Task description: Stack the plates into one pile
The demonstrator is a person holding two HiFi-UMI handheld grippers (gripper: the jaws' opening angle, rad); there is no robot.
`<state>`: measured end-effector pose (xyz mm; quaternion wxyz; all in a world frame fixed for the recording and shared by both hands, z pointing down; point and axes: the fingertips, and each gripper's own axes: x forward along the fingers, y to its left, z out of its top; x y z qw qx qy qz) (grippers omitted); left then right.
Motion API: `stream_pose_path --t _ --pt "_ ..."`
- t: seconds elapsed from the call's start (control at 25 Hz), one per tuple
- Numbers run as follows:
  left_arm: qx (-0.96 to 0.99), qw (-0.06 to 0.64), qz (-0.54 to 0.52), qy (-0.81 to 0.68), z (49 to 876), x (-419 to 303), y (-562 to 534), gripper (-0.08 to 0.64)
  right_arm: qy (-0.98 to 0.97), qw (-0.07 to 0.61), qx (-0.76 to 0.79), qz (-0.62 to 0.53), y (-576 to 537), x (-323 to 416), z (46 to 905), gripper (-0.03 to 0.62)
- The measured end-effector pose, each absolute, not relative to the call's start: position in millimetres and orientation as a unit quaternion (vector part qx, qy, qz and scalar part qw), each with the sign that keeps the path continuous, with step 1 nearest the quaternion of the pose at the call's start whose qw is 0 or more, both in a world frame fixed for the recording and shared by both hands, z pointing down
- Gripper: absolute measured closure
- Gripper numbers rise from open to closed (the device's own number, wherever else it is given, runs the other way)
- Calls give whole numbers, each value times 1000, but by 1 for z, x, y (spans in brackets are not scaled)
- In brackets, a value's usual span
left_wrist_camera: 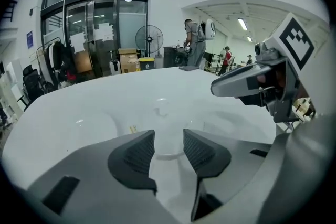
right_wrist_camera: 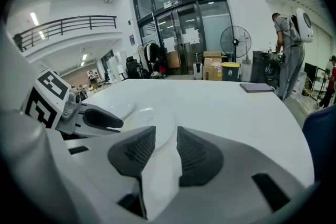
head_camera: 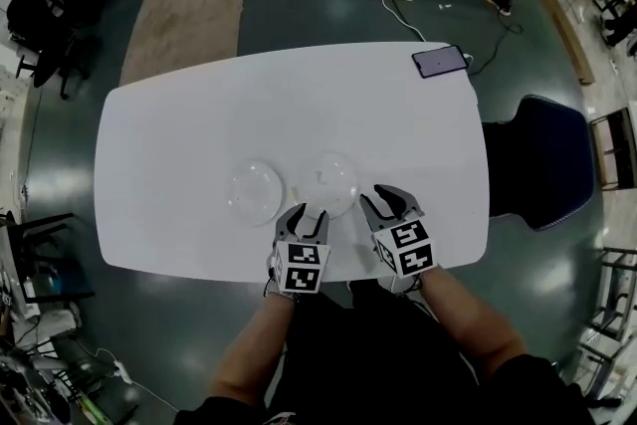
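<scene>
Fingers of left gripper and right gripper gape empty by near edge of right plate.

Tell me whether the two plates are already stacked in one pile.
No, the left plate and the right plate lie side by side on the white table, neither on the other.

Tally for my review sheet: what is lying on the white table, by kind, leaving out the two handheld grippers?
Round white plates: 2
Dark flat phone: 1
Total: 3
</scene>
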<state>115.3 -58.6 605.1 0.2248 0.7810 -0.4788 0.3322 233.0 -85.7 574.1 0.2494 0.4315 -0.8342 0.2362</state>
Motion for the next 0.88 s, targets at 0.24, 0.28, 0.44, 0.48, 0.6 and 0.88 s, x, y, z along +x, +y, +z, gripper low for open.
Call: stream_pose_path --t 0.24,0.28,0.44,0.48,0.6,0.88 --pt "766 241 340 -490 620 115 -56 373 -837 244 415 259 -95 231 587 451" --pt "765 242 339 -492 621 115 -56 373 -838 243 413 262 -96 230 588 449" --pt "764 244 336 -493 623 115 -56 376 -840 242 402 273 -97 225 594 446" --pt "764 245 337 -493 624 115 -55 376 -840 242 399 276 -97 224 596 446" --pt "762 249 341 -491 627 114 -55 376 -839 240 394 288 -99 221 600 443" --pt "762 252 336 -493 629 114 -55 376 -835 224 379 329 -101 215 606 434"
